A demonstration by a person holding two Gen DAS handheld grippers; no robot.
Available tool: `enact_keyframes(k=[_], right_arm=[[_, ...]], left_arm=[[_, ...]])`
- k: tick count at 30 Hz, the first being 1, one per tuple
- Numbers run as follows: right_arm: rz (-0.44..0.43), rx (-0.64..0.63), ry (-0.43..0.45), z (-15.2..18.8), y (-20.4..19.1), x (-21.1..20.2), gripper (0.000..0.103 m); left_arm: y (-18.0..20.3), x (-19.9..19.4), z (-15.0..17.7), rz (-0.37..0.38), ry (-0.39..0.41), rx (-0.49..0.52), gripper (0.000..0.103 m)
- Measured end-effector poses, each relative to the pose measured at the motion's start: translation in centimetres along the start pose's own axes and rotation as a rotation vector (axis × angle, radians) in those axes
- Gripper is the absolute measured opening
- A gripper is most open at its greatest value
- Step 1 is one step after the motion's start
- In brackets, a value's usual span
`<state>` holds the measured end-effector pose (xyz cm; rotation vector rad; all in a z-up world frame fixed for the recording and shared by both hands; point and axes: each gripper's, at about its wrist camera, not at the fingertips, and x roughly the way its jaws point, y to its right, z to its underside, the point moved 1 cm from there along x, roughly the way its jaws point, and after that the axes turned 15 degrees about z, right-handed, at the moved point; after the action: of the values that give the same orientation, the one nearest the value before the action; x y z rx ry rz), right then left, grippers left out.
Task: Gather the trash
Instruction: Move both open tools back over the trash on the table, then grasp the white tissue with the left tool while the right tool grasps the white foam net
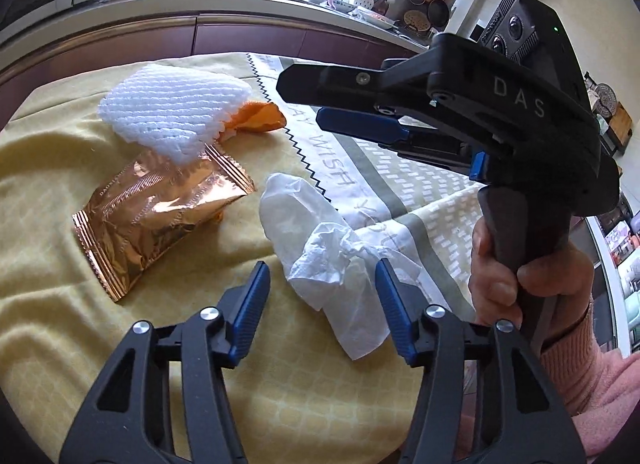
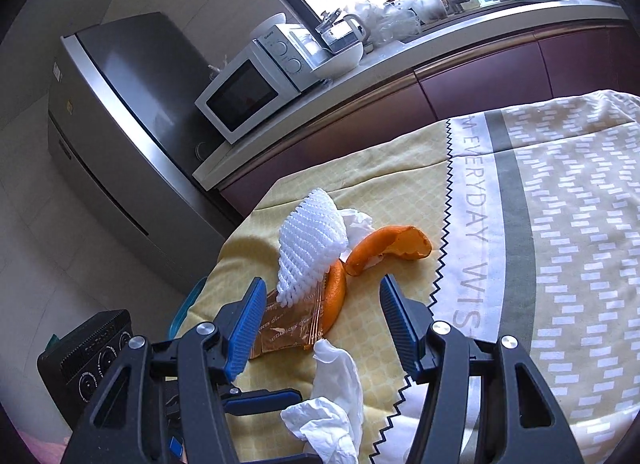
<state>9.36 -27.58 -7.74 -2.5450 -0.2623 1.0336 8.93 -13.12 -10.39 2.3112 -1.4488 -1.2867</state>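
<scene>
Worktop [image 1: 60,192] covered by a yellow checked cloth with a grey-and-white lettered band; four trash items lie loose on it, none in a container. Tissue [image 1: 320,248]: white, crumpled, lying on the cloth between the fingers of the left tongs [image 1: 322,296], whose blue pads stand apart on either side without pressing it; jaws released, nothing gripped. Wrapper [image 1: 160,216]: copper foil, creased, flat on the cloth just left of the tissue, its upper corner under the foam net. Foam net [image 1: 168,116]: white mesh sleeve, resting on the wrapper and against the peel. Peel [image 1: 260,116]: orange, curled, partly hidden behind the net in the left wrist view; the right wrist view shows two curved pieces, one beside the net and one under its lower edge, touching the wrapper. Right tongs [image 2: 324,316]: jaws released and empty, held above the cloth, with the wrapper and peel showing in the gap beyond them; a hand [image 1: 528,284] in a pink sleeve grips the handle. Container [image 2: 186,308]: only a blue-rimmed edge shows at the cloth's left border in the right wrist view; contents cannot be told. Background: counter carrying a microwave [image 2: 248,92], bowls and bottles, beside a fridge [image 2: 120,112].
</scene>
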Motion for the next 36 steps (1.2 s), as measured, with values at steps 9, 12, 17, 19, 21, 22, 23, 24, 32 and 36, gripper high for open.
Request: enact_keyframes(k=[9, 12, 17, 19, 21, 22, 23, 24, 32, 36], right_arm=[[-0.027, 0.003, -0.022, -0.2, 0.0, 0.9, 0.057], [-0.039, 0.002, -0.038, -0.2, -0.3, 1.5, 0.057], [-0.07, 0.005, -0.066, -0.4, -1.2, 3.1, 0.057], [-0.078, 0.01, -0.079, -0.5, -1.4, 3.7, 0.057], [-0.08, 0.019, -0.094, -0.6, -1.6, 4.5, 0.057], [-0.077, 0.026, -0.101, -0.7, -1.6, 4.8, 0.057], [-0.077, 0.031, -0.106, -0.8, -1.6, 5.2, 0.057], [-0.077, 0.035, -0.109, -0.8, -1.6, 5.4, 0.057], [-0.068, 0.097, -0.113, -1.4, -1.0, 6.8, 0.032], [-0.074, 0.105, -0.091, -1.6, -0.8, 6.5, 0.014]], left_arm=[[-0.8, -0.1, 0.1, 0.042, 0.002, -0.035, 0.013], [-0.9, -1.2, 0.3, 0.041, 0.023, -0.037, 0.011], [-1.5, -4.0, 0.7, 0.025, 0.071, -0.045, 0.01], [-1.6, -5.2, 1.1, 0.018, 0.088, -0.053, 0.01], [-1.8, -6.3, 1.4, 0.013, 0.105, -0.062, 0.01], [-1.9, -6.8, 1.6, 0.009, 0.114, -0.062, 0.01], [-2.0, -7.1, 1.6, 0.0, 0.121, -0.06, 0.01], [-2.0, -7.6, 1.8, -0.014, 0.13, -0.056, 0.01], [-3.7, -11.2, 2.7, -0.074, 0.187, -0.091, 0.01], [-4.7, -13.0, 3.3, -0.093, 0.223, -0.12, 0.01]])
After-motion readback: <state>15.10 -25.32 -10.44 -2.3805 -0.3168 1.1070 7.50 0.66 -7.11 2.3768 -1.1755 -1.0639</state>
